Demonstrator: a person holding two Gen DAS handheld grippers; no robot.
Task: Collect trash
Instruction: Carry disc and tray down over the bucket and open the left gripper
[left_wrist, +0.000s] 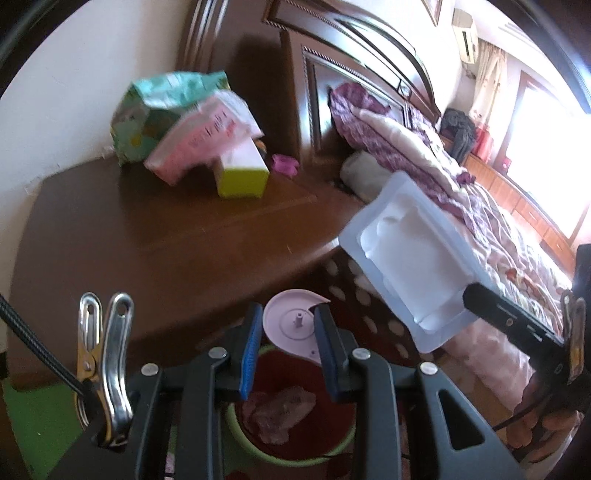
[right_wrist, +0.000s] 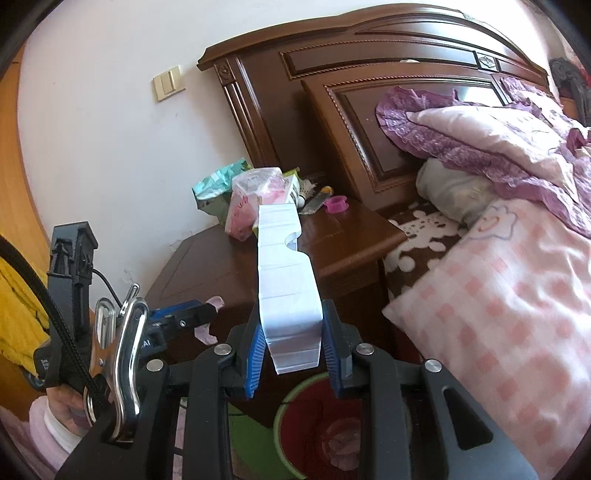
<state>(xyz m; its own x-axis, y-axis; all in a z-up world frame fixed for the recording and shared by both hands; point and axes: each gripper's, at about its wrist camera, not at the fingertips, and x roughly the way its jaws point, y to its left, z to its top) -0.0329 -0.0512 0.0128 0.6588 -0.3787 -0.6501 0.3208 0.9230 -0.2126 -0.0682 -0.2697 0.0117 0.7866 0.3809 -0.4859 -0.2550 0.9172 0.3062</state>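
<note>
Wrapper: while it hung above the bin, the pale blue wrapper (right_wrist: 286, 291) sat clamped in the right gripper (right_wrist: 291, 354) jaws, long axis running away from them
Bin: green trash bin (right_wrist: 295, 391) directly below, crumpled tissue inside
Lid: pink lid (left_wrist: 291, 321) pinched upright in the left gripper (left_wrist: 286, 343) jaws, at the bin's rim
Around: tabletop (left_wrist: 147, 236) with packets behind, bed (right_wrist: 498, 295) to the right; drop path looked clear

Both wrist views angled down, close — sharing nightstand (left_wrist: 147, 229), bin (right_wrist: 295, 391)

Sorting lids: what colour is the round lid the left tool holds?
Pale lilac-pink lid, clearest in the left wrist view.
</note>
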